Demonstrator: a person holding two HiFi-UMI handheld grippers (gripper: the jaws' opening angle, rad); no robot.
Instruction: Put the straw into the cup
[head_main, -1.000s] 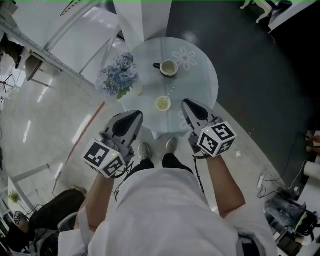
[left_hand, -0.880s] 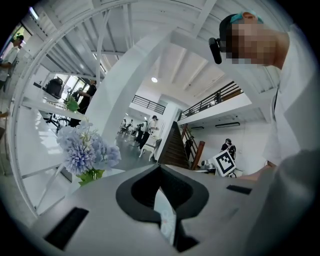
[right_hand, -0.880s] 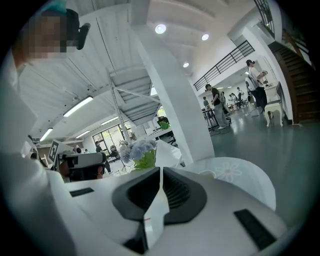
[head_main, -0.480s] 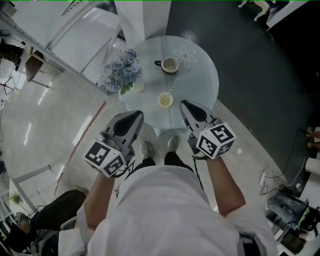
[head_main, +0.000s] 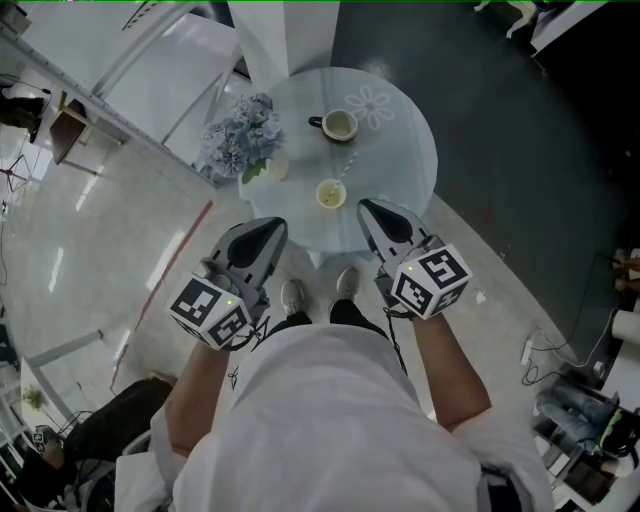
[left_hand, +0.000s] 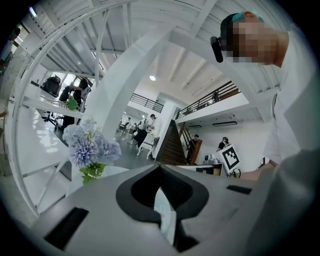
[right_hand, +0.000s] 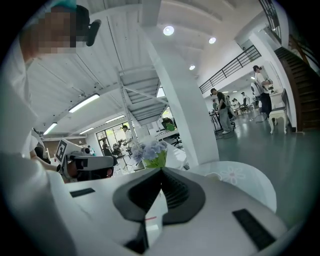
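One cup (head_main: 331, 193), just beyond right hand-held gripper (head_main: 364, 206) (jaws together), untouched

In the head view the straw (head_main: 343, 172) is a thin pale streak on the bench (head_main: 405, 160), too small to tell whether it touches the cup (head_main: 331, 193). The right gripper (head_main: 367, 207) hides the bench's near rim. Both gripper views hide cup and straw behind their own bodies.

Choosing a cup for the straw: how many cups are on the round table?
2: a white handled mug farther back; a small pale handleless cup nearer the camera. None appears hidden.
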